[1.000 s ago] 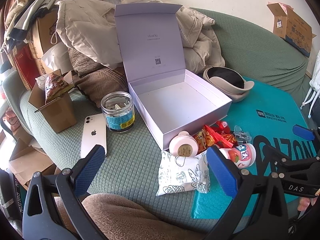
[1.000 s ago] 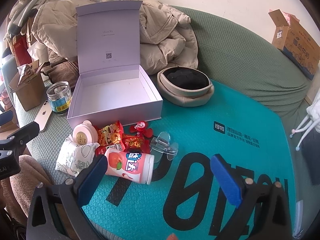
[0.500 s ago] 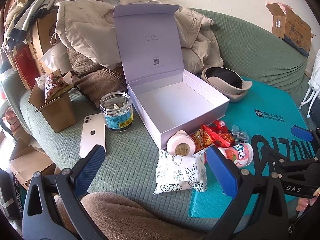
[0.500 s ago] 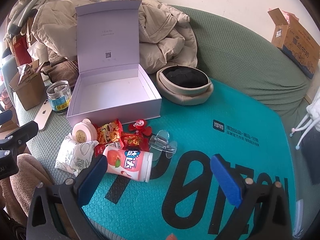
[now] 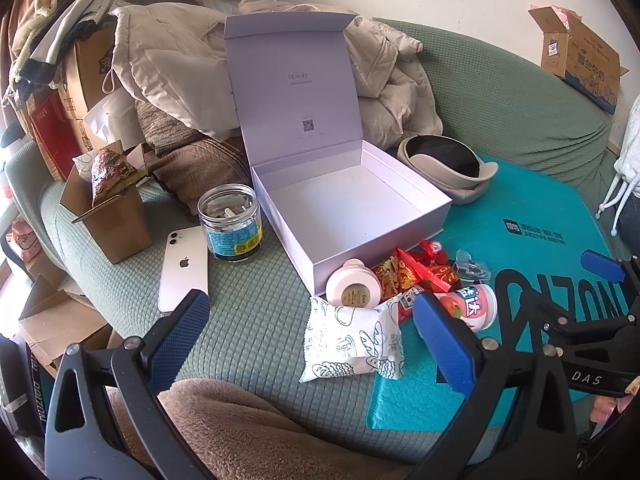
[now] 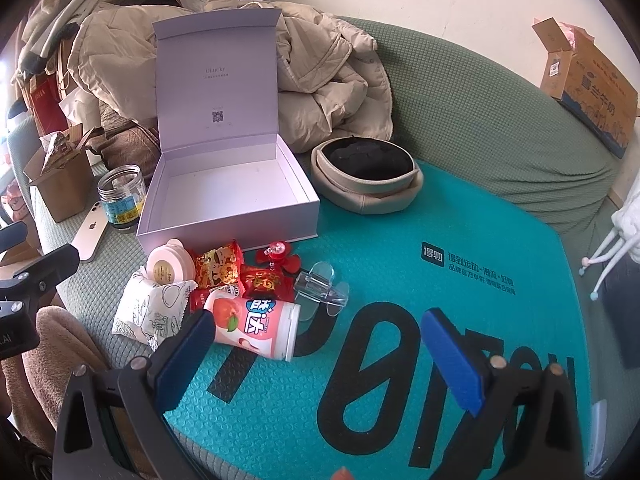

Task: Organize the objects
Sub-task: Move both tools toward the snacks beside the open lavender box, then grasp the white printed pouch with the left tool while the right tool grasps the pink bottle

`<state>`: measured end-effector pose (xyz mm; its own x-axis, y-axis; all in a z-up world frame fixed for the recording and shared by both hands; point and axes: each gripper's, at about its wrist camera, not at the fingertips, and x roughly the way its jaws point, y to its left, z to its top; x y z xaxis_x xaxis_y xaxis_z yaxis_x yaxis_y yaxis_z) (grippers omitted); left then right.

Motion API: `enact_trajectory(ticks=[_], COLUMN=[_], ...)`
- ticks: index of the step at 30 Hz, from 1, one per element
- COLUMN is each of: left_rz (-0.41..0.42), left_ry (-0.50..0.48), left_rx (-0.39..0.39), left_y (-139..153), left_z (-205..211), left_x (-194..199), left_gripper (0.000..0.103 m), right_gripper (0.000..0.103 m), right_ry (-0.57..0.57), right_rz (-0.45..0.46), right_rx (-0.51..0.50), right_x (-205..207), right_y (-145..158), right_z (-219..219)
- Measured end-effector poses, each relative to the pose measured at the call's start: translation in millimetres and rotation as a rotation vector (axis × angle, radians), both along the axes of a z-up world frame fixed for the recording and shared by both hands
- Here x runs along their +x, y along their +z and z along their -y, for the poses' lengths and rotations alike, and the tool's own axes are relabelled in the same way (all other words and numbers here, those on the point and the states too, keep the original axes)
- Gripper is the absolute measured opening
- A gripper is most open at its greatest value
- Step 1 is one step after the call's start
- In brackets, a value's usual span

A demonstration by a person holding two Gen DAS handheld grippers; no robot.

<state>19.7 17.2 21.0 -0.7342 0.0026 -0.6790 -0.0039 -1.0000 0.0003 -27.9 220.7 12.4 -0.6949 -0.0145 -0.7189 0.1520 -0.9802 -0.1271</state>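
Snack pile [image 6: 224,280] lies at near edge of open lavender box [image 6: 228,200], box interior bare. Right gripper [image 6: 320,360]: jaws spread wide, nothing held, left pad just beside pink bottle [image 6: 256,328]. Left gripper [image 5: 308,344]: jaws wide, nothing held, above white packet [image 5: 352,344].

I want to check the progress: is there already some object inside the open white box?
No, the open white box shows only its bare floor, and the snacks, such as the pink bottle, lie outside in front of it.
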Motion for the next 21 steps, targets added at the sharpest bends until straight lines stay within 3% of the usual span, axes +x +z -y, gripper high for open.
enact_trajectory(ticks=[9,21], left_rz=[-0.004,0.092], left_ry=[0.038,0.02], left_rx=[0.034,0.064], left_y=[-4.9,-39.9], left_z=[-1.4,-8.4], left_x=[-1.4,-13.5], left_gripper=[0.102,0.102], right_gripper=[0.103,0.103], right_ry=[0.019,0.078], right_rz=[0.019,0.091], right_rx=[-0.041,-0.092], right_x=[-6.3,-21.0], right_y=[-11.8,-47.0], right_z=[-8.9,-11.3])
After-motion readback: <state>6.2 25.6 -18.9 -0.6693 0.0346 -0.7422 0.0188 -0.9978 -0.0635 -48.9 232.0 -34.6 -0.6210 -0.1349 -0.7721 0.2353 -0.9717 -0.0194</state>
